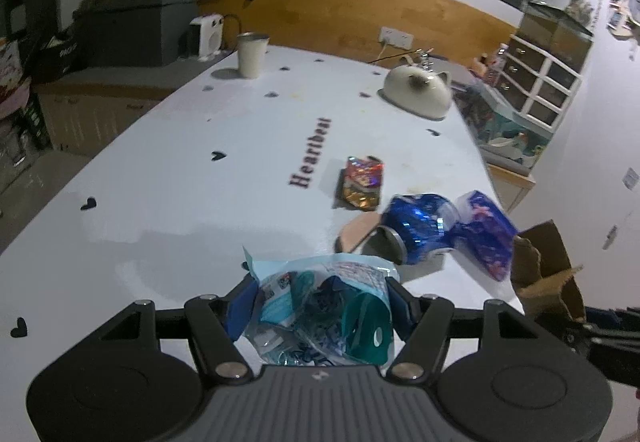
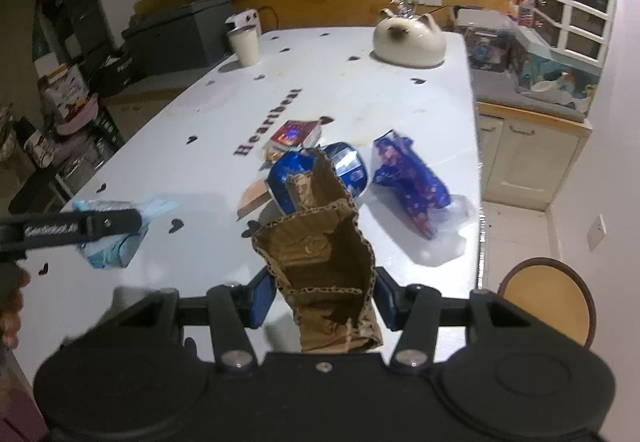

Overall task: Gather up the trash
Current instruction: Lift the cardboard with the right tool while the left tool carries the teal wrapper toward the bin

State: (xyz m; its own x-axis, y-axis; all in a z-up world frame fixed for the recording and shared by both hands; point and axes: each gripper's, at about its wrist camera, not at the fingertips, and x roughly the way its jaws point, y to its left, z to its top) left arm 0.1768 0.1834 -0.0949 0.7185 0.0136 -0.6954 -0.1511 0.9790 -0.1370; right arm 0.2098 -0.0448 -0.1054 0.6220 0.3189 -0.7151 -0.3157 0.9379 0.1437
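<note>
My left gripper [image 1: 322, 302] is shut on a crumpled light-blue and teal plastic wrapper [image 1: 320, 310], held above the white table [image 1: 180, 182]. The right wrist view shows that wrapper [image 2: 108, 250] at the left under the left gripper's finger [image 2: 80, 226]. My right gripper [image 2: 324, 300] is shut on a torn piece of brown corrugated cardboard [image 2: 320, 242], also seen at the right edge of the left wrist view [image 1: 544, 266]. On the table lie a shiny blue foil wrapper [image 1: 416, 226], a purple-blue packet [image 1: 484, 234], a red-gold packet [image 1: 362, 182] and a tan scrap [image 1: 360, 230].
A white cup [image 1: 251, 54] stands at the table's far left and a white cat-shaped item [image 1: 416, 90] at the far right. A round stool [image 2: 548, 298] sits off the table's right edge. Cabinets and shelves line the right wall.
</note>
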